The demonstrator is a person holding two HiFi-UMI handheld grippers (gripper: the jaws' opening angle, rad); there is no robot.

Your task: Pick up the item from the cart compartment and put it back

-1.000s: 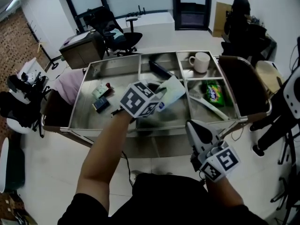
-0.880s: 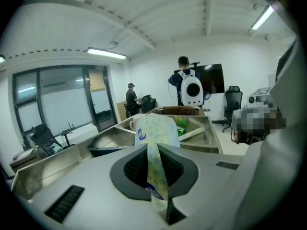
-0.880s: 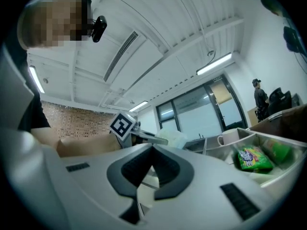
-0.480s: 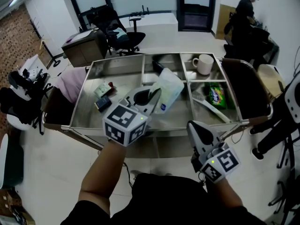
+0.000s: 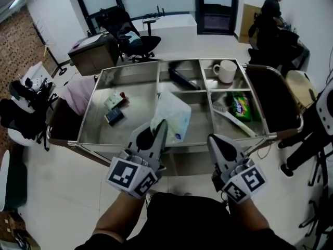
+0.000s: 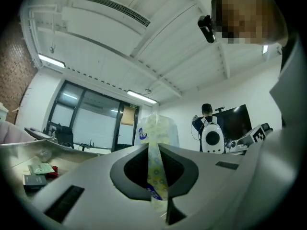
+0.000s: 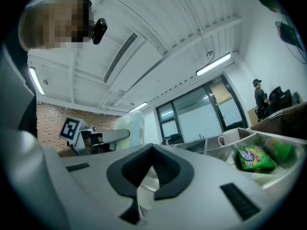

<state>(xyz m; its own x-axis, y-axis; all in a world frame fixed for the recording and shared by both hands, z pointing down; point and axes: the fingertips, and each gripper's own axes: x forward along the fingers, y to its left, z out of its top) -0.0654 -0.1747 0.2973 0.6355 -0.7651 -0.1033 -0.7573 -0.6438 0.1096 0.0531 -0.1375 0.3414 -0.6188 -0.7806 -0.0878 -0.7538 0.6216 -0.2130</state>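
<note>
A pale green and white soft tissue pack hangs above the steel cart's middle front compartment. My left gripper is shut on the pack's near edge. In the left gripper view the pack rises beyond the jaws, with its thin edge pinched between them at my left gripper. My right gripper hovers at the cart's front rail, shut with nothing in it. The right gripper view shows my right gripper with its jaws together, and the pack off to the left.
On the cart are a white mug, a green snack bag, a black object, a white stick and small packets. Office chairs stand behind. A person is at the back right.
My left gripper has drawn back toward me with the tissue pack held, off the cart's middle to its front edge. The right gripper has stayed in place.
</note>
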